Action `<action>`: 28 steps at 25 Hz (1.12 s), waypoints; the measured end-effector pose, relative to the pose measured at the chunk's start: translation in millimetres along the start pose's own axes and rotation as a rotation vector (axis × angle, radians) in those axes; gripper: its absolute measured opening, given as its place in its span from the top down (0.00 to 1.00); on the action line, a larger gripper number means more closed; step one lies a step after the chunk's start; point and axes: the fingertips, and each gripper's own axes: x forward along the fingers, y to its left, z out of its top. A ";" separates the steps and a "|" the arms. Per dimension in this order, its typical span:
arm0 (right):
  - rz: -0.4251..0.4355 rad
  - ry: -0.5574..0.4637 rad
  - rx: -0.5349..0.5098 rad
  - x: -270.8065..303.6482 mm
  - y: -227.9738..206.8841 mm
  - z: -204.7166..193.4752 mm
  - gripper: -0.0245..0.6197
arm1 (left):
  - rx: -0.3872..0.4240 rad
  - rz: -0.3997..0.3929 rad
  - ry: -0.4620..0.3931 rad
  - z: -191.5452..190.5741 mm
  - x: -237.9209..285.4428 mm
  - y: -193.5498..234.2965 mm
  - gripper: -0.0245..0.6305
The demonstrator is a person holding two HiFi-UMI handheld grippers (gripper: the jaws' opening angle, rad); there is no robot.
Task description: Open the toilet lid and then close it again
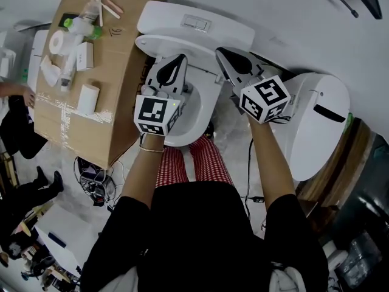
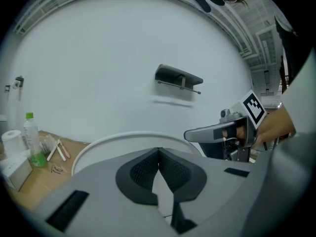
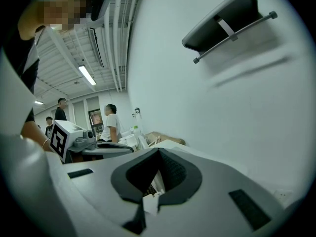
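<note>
I hold my left gripper [image 1: 180, 59] [image 2: 158, 151] and my right gripper [image 1: 222, 51] [image 3: 158, 152] side by side, near each other but apart, over the white toilet [image 1: 203, 111]. The toilet stands straight in front of my legs with its tank [image 1: 164, 17] against the wall. In the left gripper view the 2 dark pads meet at their tips with nothing between them. The right gripper view shows the same: pads together, nothing gripped. A white rounded edge [image 2: 123, 139] rises just beyond my left jaws, and I cannot tell whether it is the lid or the tank. Nor can I tell from these views whether the lid is up or down. Neither gripper visibly touches the toilet. Beside the toilet on my left stands a cardboard box [image 1: 115, 90], and on it are a paper roll [image 1: 59, 41] and a green-capped bottle [image 1: 85, 17] [image 2: 30, 137]. On my right is a 2nd white toilet [image 1: 322, 120]. A dark shelf [image 2: 177, 78] [image 3: 224, 21] is fixed to the wall above.
</note>
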 end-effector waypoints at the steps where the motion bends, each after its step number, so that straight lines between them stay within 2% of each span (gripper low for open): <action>1: 0.000 -0.003 0.003 -1.2 2.0 -0.8 0.93 | -0.004 -0.001 -0.002 -0.1 -0.8 -1.5 0.96; 15: 0.020 -0.035 0.006 -13.2 28.6 -9.2 0.93 | -0.010 -0.006 -0.003 -8.5 -17.8 -6.5 0.95; 28: -0.018 -0.064 0.026 -21.4 44.7 -17.4 0.93 | -0.018 -0.010 -0.004 -15.5 -33.4 -5.3 0.95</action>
